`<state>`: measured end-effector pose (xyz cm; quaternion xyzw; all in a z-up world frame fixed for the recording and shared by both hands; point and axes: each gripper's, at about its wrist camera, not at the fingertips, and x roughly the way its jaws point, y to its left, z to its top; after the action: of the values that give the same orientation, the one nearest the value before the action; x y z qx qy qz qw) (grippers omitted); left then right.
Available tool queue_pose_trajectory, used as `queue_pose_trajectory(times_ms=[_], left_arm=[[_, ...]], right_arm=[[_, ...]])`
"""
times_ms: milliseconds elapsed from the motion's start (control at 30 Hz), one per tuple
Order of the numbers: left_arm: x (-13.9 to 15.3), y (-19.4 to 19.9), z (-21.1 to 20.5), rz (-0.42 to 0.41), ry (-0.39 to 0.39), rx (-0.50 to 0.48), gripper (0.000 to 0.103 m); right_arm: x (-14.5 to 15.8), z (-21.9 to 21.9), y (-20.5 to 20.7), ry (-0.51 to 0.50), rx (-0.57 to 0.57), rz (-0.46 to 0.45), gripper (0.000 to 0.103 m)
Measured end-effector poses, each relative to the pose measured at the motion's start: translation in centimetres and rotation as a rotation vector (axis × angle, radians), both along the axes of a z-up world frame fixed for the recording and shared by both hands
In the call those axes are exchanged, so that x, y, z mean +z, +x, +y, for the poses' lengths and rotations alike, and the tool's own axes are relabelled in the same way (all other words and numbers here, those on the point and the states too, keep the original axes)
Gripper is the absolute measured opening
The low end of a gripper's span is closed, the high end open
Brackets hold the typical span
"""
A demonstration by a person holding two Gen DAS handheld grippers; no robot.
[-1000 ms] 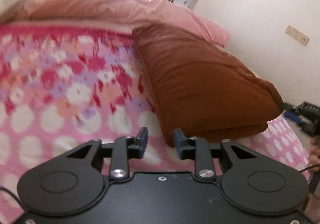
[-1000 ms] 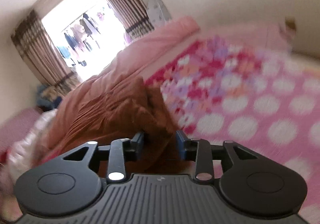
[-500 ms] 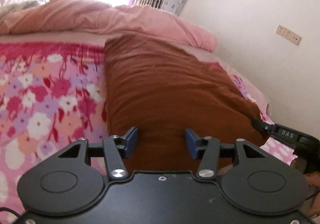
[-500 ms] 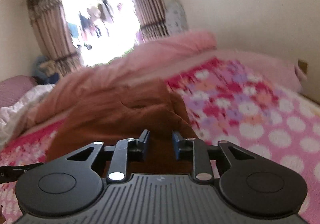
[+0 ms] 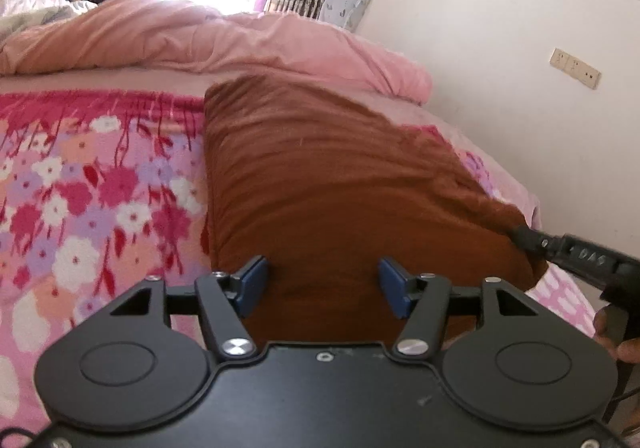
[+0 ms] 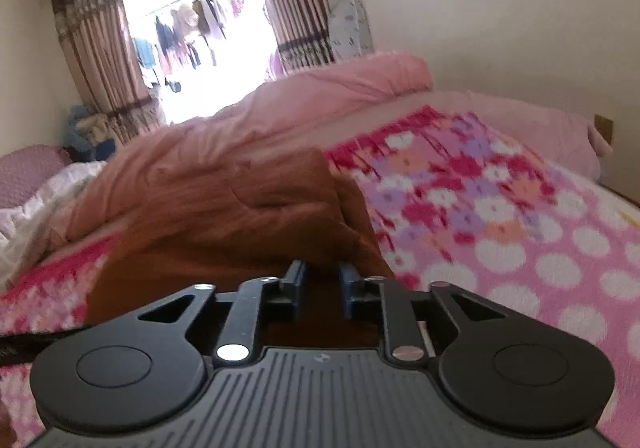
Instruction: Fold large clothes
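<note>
On the bed (image 5: 92, 184), over the floral blanket (image 6: 500, 208), the brown garment (image 5: 328, 176) is lying already folded into a thick oblong bundle, w/ the pink duvet (image 5: 248, 36) bunched behind it toward the window.

Left hand-held gripper (image 5: 322, 282) is sitting right at the bundle's near short end; jaws standing apart & opening, brown cloth showing between the blue pads (image 5: 252, 282) but pads not pressing on it. From this side the bundle's long axis is running straight away from the gripper, toward the duvet.

Right hand-held gripper (image 6: 323, 286) is at the near edge on its side of the same garment (image 6: 240, 216); jaws only narrowly apart & opening, cloth visible behind the gap, can't tell if any fabric is actually pinched. Its black body is also poking in at the right edge of the left view, next to the bundle's right near corner.

Judgement: both grippers are about equally near the near edge, left one more centred. Any next fold probably means lifting that near end & carrying it along the long axis to the far end.
</note>
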<state>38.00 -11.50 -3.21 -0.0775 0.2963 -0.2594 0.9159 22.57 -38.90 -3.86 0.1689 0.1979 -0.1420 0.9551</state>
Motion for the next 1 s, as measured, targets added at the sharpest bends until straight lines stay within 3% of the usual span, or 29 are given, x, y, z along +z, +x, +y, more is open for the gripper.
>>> queue_pose_trajectory(times_ms=[133, 233, 400, 633, 733, 867, 967, 1000], left_arm=[[2.3, 1.1, -0.6, -0.056, -0.030, 0.002, 0.061], [3.0, 3.0, -1.9, -0.089, -0.002, -0.001, 0.061], [1.2, 6.3, -3.6, -0.009, 0.036, -0.004, 0.061], [0.0, 6.4, -4.5, -0.049, 0.073, -0.021, 0.067], [-0.1, 6.6, -4.3, -0.045, 0.069, -0.023, 0.068], [0.6, 6.2, -3.8, -0.048, 0.057, -0.025, 0.078], [1.5, 6.1, -1.6, -0.032, 0.001, -0.008, 0.084], [1.7, 6.1, -0.5, -0.033, -0.024, -0.002, 0.084]], right_arm=[[2.6, 0.2, 1.3, -0.022, 0.047, -0.051, 0.034], [3.3, 0.3, 3.5, -0.056, 0.060, -0.039, 0.034], [1.5, -0.5, 7.0, -0.038, 0.071, 0.048, 0.033], [-1.6, -1.5, 8.4, -0.006, 0.057, 0.106, 0.029], [-2.0, -1.7, 8.5, 0.014, 0.059, 0.112, 0.029], [-1.5, -1.8, 8.5, 0.017, 0.071, 0.125, 0.029], [-0.2, -2.4, 7.9, 0.022, 0.101, 0.099, 0.035], [0.4, -2.7, 7.5, 0.026, 0.110, 0.078, 0.050]])
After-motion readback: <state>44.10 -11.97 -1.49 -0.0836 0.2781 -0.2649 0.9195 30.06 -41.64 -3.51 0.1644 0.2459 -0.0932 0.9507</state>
